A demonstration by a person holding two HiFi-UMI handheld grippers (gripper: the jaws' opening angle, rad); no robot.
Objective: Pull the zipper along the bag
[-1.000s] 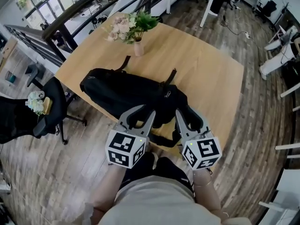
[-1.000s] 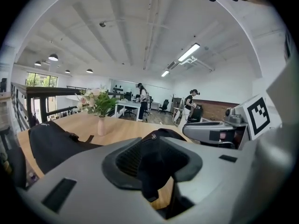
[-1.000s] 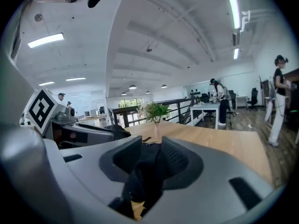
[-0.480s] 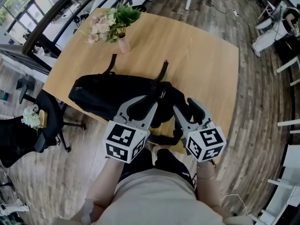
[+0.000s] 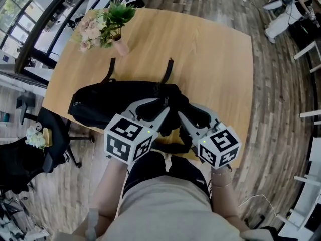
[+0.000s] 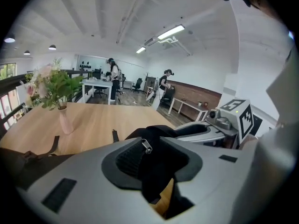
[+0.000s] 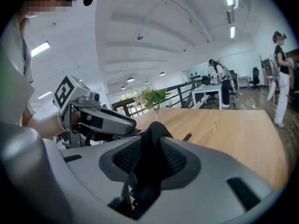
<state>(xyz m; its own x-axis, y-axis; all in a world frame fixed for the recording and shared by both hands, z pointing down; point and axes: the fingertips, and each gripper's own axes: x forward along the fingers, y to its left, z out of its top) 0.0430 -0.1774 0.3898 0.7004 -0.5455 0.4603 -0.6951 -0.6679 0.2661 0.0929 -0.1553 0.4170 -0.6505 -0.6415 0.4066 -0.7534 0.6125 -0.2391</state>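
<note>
Right gripper, jaws having just been closing, is pinching a near fold of the bag. Left gripper, part-closed, is clamping fabric beside the zipper pull. Both are likely bracing for the pull.

FREE: bare table to your right and beyond | BLOCKED: bag across your near left, straps behind it, vase far left

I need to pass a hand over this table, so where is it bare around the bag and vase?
Bare: the table's right part in the head view, from the bag to the edge, and the far strip right of the vase. Crowded: the near left, where the bag lies, its two straps stretched toward the far edge.
</note>
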